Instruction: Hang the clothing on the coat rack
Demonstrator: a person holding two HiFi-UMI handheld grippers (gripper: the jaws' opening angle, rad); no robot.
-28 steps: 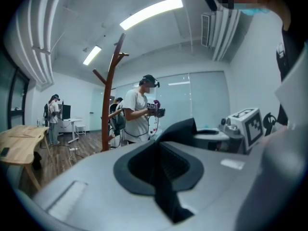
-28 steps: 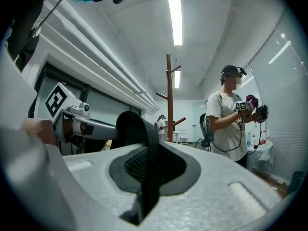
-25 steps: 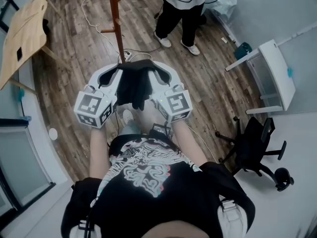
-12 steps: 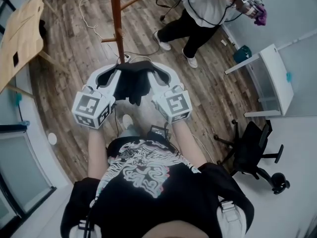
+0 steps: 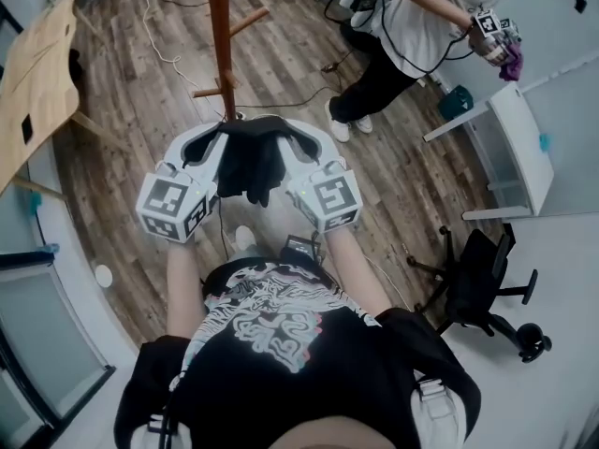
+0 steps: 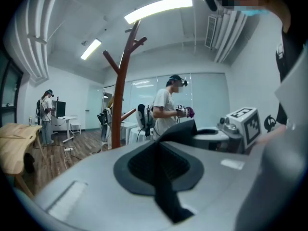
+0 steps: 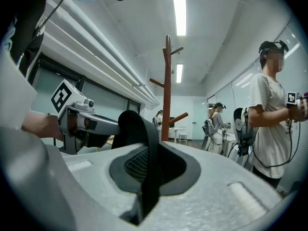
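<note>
**Both grippers hold the black clothing short of the coat rack**

Head view: the left gripper (image 5: 217,144) and the right gripper (image 5: 301,144) sit side by side at the middle of the frame, in front of the wearer's chest. The black clothing (image 5: 253,165) is bunched between them, draped over their tips and hanging down in the gap. The brown pole of the coat rack (image 5: 221,36) rises just above them toward the top edge, its foot close behind the garment on the wooden floor (image 5: 131,110). A second person (image 5: 402,36) bends at the upper right beside a white table (image 5: 520,138). A black office chair (image 5: 477,279) stands at the lower right, and a pale wooden board (image 5: 37,64) leans at the upper left.

Left gripper view: the grey fingers (image 6: 86,186) are closed on the clothing, and a strip of black fabric is pinched along the seam between them and rises toward the centre right. The coat rack stands left of centre, apart from the fabric. The other gripper's marker cube (image 6: 244,123) shows at the right.

Right gripper view: here too the fingers are clamped on the clothing, with a fold of black fabric standing up between them at the lower centre. The coat rack shows upright beyond, at mid-frame, and the clothing does not touch it.
</note>
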